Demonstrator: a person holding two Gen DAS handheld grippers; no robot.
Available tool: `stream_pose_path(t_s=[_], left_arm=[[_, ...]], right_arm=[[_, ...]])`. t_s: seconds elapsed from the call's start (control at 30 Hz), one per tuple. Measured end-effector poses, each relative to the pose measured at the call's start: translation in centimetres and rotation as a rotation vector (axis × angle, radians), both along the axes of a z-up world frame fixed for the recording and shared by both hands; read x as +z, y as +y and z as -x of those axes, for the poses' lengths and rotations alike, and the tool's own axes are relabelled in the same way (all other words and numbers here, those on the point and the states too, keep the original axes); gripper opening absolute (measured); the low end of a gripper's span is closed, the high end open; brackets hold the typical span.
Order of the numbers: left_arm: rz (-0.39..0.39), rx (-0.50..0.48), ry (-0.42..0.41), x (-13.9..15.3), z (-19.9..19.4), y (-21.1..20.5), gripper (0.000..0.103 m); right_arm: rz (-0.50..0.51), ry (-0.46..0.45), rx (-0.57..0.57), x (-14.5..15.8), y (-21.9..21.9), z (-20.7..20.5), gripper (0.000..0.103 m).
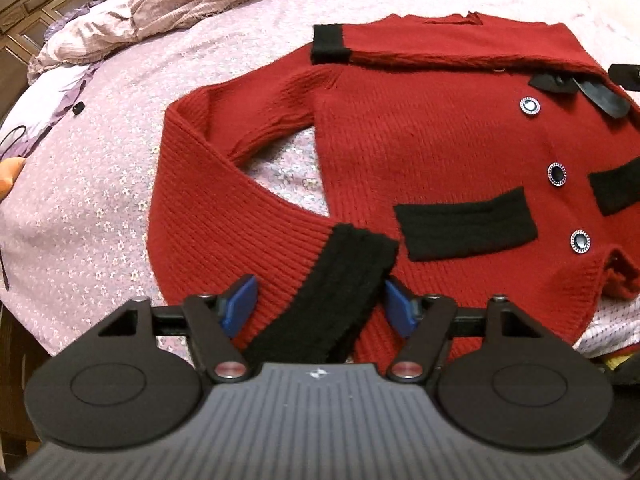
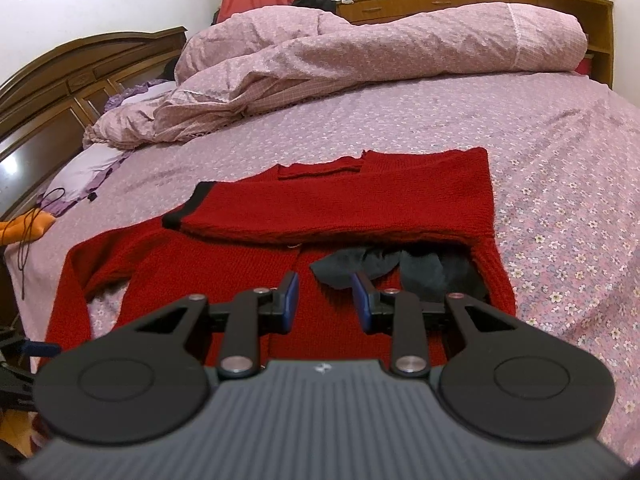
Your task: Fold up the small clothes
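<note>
From the left wrist, the left tongs (image 1: 320, 304) stand open astride the black cuff (image 1: 340, 280) of the red cardigan (image 1: 420, 140) spread on the bed (image 1: 100, 220), so a shallow pinch may drop it, while from the right wrist the right tongs (image 2: 325, 300) hover empty, half open, above the cardigan's front, steadying nothing.

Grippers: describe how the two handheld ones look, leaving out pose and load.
Both match. The left gripper and right gripper each have blue pads on black jointed finger links with silver pivot pins, two round black discs either side, and a grey ribbed body bearing a small pale emblem. No cables or sleeves are visible.
</note>
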State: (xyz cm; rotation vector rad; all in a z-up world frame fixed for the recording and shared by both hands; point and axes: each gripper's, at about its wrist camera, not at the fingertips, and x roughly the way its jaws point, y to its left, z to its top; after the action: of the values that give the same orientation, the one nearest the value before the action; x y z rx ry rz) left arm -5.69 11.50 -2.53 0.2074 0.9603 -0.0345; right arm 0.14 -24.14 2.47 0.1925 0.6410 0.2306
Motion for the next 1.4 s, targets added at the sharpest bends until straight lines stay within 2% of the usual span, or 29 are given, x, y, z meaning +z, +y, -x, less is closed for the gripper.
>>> stream_pose_path(t_s=[0.03, 0.1, 0.13, 0.17, 0.2, 0.23, 0.43, 0.63, 0.9, 1.03, 1.17, 1.4], left_arm=[[-0.001, 0.0, -0.009, 0.1, 0.0, 0.1, 0.061], [0.027, 0.009, -0.022, 0.6, 0.0, 0.6, 0.043], [0.047, 0.017, -0.025, 0.9, -0.1, 0.9, 0.038], [0.062, 0.032, -0.031, 1.2, -0.2, 1.2, 0.024], [0.075, 0.044, -0.038, 1.5, -0.3, 1.6, 0.017], [0.095, 0.053, -0.047, 1.8, -0.4, 1.9, 0.016], [0.183, 0.059, -0.135, 4.8, -0.6, 2.8, 0.014], [0.283, 0.029, -0.22, 8.4, -2.5, 2.3, 0.014], [0.345, -0.065, -0.277, 11.1, -7.1, -2.0, 0.014], [0.384, -0.113, -0.253, 10.5, -10.3, -4.9, 0.014], [0.393, -0.143, -0.202, 8.8, -13.3, -7.9, 0.014], [0.364, -0.118, -0.116, 4.4, -17.1, -10.2, 0.014]], right_arm=[[-0.002, 0.001, -0.002, 0.0, -0.1, 0.0, 0.033], [-0.003, 0.002, -0.003, -0.1, -0.1, 0.0, 0.033], [-0.003, 0.002, -0.002, -0.1, -0.1, 0.0, 0.033], [-0.002, 0.002, -0.002, -0.1, -0.1, 0.1, 0.033], [-0.004, 0.001, -0.003, -0.1, -0.1, 0.1, 0.033], [-0.006, -0.003, -0.005, 0.0, -0.1, 0.1, 0.033], [-0.013, -0.013, -0.015, 0.1, -0.4, 0.1, 0.033], [-0.016, -0.006, -0.012, -0.1, -0.4, 0.1, 0.033], [-0.018, 0.006, -0.016, -0.5, -0.6, 0.0, 0.033], [-0.019, 0.019, -0.022, -0.9, -0.7, -0.1, 0.033], [-0.019, 0.026, -0.021, -1.1, -0.8, -0.2, 0.033], [-0.026, 0.061, -0.041, -2.1, -1.4, -0.7, 0.033]])
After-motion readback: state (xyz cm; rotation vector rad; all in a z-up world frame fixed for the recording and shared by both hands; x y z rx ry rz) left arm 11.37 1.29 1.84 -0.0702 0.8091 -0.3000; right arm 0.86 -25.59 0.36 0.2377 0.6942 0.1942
